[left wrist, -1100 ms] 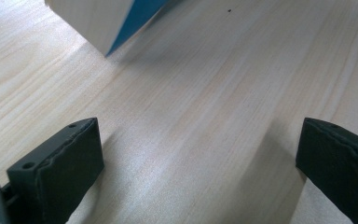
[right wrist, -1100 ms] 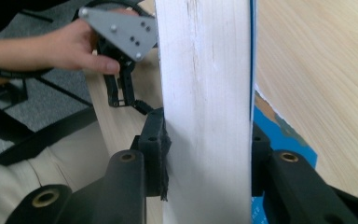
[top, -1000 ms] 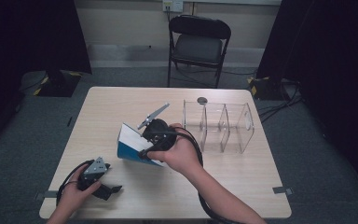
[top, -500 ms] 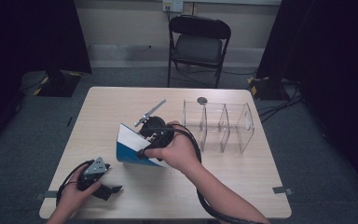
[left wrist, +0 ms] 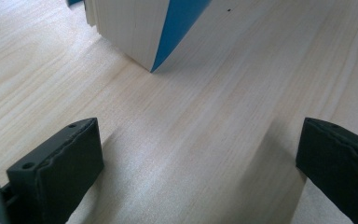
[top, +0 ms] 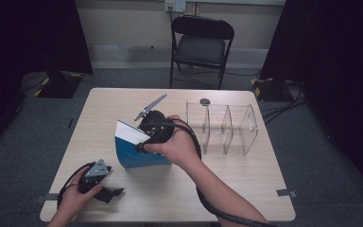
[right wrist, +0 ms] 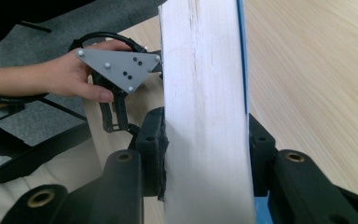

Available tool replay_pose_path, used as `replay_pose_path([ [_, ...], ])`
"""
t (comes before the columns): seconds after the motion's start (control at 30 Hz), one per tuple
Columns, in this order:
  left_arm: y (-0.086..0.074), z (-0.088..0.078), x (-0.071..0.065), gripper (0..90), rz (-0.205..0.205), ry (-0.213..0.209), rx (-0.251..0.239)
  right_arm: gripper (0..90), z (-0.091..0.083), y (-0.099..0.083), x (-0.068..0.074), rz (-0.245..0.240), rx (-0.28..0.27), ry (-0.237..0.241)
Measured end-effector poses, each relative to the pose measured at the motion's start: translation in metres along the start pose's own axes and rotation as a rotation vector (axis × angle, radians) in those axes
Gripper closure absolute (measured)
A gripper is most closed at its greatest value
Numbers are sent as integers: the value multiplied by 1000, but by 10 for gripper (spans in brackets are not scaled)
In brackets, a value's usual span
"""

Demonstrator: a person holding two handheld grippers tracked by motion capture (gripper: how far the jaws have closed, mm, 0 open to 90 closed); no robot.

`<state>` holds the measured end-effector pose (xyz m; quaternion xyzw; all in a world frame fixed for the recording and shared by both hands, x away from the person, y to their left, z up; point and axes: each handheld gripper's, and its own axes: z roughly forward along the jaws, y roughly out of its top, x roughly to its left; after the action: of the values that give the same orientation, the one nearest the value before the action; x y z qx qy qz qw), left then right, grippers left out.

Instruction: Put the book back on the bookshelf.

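my right gripper (right wrist: 205, 154) clamps the book (top: 139, 149) at the table (top: 264, 175) centre, tilted up so it can go in the rack (top: 222, 127). left gripper (left wrist: 191, 154) waits open, near left.

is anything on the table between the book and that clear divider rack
Nothing visible does. The book stands on edge, gripped across its page block by the right tongs. Between it and the clear rack the high view shows bare table, apart from the person's own right hand.
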<state>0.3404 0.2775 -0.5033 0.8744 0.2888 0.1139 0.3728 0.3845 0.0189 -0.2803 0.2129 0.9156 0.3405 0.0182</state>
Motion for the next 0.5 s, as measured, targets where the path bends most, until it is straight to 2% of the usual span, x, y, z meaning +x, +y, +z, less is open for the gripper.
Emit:
replay_pose_path([
  [0.07, 0, 0, 0, 0, 2, 2, 0, 590, 1, 1, -2, -20, 0, 9],
  [0.2, 0, 0, 1, 0, 1, -2, -2, 586, 3, 5, -5, -75, -12, -8],
  [0.5, 0, 0, 0, 0, 1, -1, -3, 568, 7, 14, -19, -117, -16, -3],
])
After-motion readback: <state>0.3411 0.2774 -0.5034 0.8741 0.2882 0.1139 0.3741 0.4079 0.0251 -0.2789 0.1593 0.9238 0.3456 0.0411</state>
